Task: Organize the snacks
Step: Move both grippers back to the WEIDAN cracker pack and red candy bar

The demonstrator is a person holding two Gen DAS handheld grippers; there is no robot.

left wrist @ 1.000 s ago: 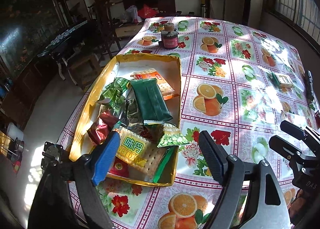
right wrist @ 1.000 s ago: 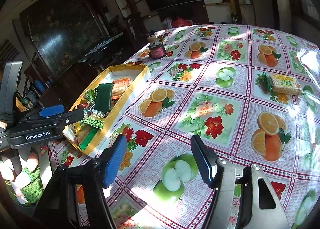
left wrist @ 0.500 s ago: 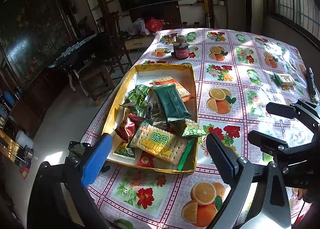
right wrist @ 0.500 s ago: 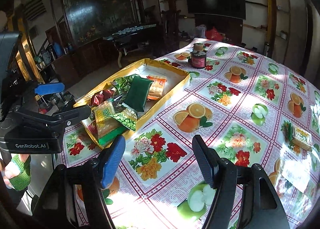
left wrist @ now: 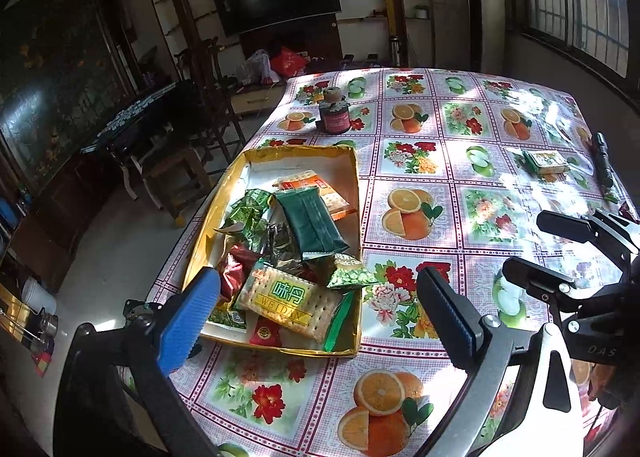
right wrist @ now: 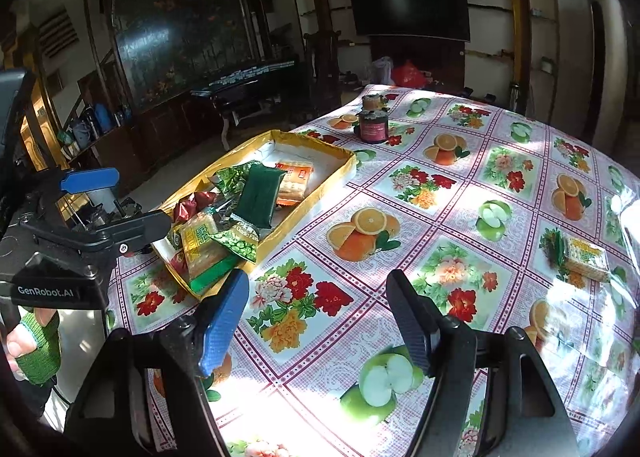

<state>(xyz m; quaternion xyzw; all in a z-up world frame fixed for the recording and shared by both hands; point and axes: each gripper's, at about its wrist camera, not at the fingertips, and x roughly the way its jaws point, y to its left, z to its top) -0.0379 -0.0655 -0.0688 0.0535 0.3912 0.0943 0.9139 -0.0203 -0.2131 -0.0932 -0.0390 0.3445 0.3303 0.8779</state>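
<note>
Most snacks [left wrist: 296, 241] are piled in the tray [left wrist: 356, 193], and one cracker pack [right wrist: 586, 257] is left well apart on the table [right wrist: 460, 217]. The left gripper [left wrist: 316, 309] is opening with nothing between its jaws; the right gripper [right wrist: 320, 317] is held apart and empty. A reach by the right gripper to that pack seems called for next.

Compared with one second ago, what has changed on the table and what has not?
The left gripper pulled back from the yellow tray, its jaws opening, empty. The right gripper also drew back, empty. Snacks in the tray, the jar and the lone cracker pack stayed put.
</note>
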